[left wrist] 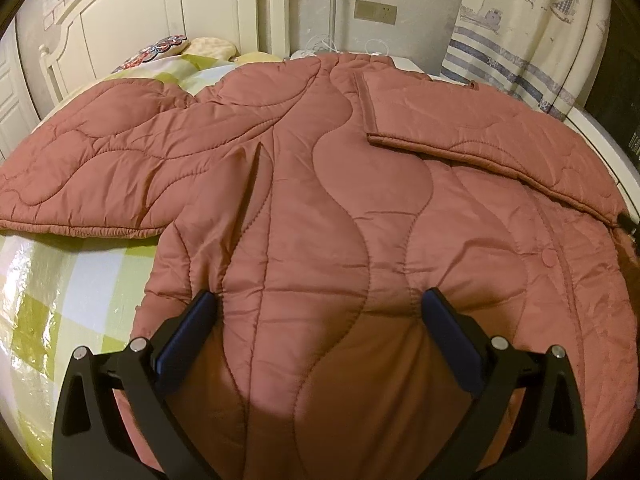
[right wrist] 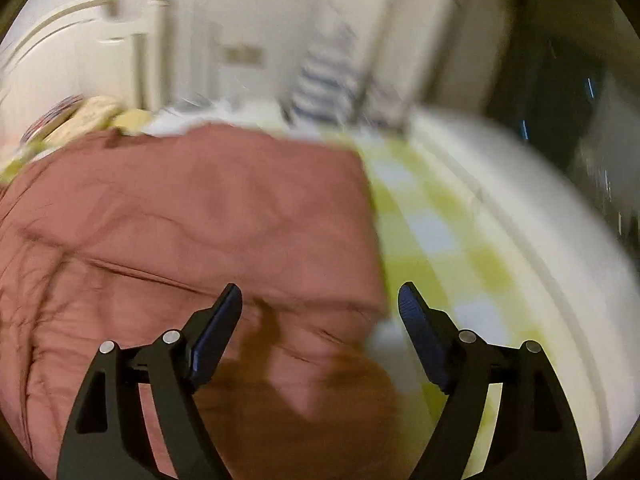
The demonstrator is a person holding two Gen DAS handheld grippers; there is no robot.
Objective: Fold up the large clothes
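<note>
My left gripper gapes wide over the near hem of the quilted pink jacket; my right gripper gapes empty above its right edge.

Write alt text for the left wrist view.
A pink quilted jacket lies spread flat on a bed with a green checked sheet, one sleeve folded across its body. The open left gripper hovers over the near hem, nothing between its fingers.
</note>
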